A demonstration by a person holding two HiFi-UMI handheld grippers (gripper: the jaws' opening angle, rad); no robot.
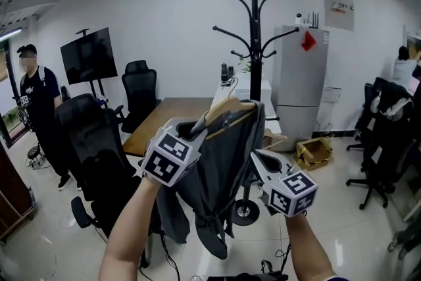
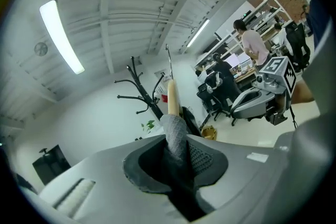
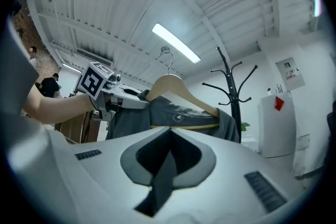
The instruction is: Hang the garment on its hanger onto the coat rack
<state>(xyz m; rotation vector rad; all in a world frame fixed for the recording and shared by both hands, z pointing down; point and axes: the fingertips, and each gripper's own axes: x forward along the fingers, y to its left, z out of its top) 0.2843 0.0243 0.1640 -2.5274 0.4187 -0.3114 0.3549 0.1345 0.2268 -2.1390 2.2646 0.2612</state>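
Hanging from a pale wooden hanger (image 1: pixel 227 107), the garment (image 1: pixel 220 174) is a dark grey top of soft, thin cloth. Its body falls in loose folds below the two grippers and ends in a bunched, uneven hem. In the right gripper view the garment (image 3: pixel 173 113) shows a small round mark on the chest. The hanger (image 3: pixel 173 84) arches above its collar, with a metal hook (image 3: pixel 167 55) at the top.

The left gripper (image 1: pixel 194 128) is clamped on one shoulder of the garment. In its own view the left gripper (image 2: pixel 178 155) has its jaws pressed on a wad of grey knit cloth (image 2: pixel 176 131). The bare wooden end of the hanger (image 2: pixel 172 97) sticks out just past the jaws.

The right gripper (image 1: pixel 258 158) sits just beside the garment's other edge, lower than the left one. In its own view the right gripper (image 3: pixel 168 160) has its jaws together with nothing between them, and the garment hangs ahead of it, apart from the tips.

The coat rack (image 1: pixel 255 29) is a tall black pole with curved arms. It stands beyond both grippers, behind the garment, and nothing hangs on it. Ahead of the left gripper and past the hanger's end the coat rack (image 2: pixel 139 86) shows its bare arms. It stands to the right of the garment in the right gripper view (image 3: pixel 231 81).
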